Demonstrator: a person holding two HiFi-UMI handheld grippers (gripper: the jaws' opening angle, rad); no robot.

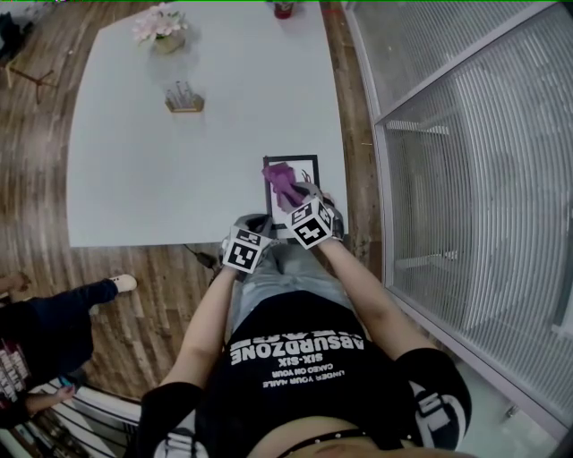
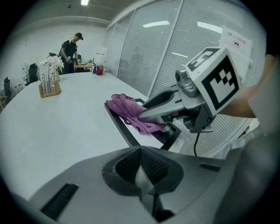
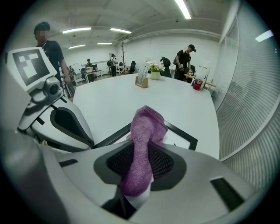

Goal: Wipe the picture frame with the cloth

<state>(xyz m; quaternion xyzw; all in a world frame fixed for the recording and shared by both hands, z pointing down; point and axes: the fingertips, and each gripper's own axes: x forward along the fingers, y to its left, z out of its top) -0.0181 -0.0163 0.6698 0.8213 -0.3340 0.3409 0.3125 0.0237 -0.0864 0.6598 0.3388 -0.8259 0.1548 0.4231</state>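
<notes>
The picture frame is black and lies flat on the white counter, right by the counter's near edge on the side with the ribbed glass wall. A purple cloth sits bunched up on the frame, covering part of its left side and middle. The right gripper comes in over the frame's near edge with its jaws clamped on that cloth. In the right gripper view the cloth runs straight up between the pads and flops out past them onto the frame.

The left gripper sits just beside the frame's near-left corner. Its jaws are pressed together with nothing between them. Can't tell if it's actually touching the frame.

Further out from the frame, well beyond its far-left side, there's a small wooden stand holding clear sticks. Past that is a pot of pale pink flowers. Straight past the frame's far edge, at the far end of the counter, is a red cup.
</notes>
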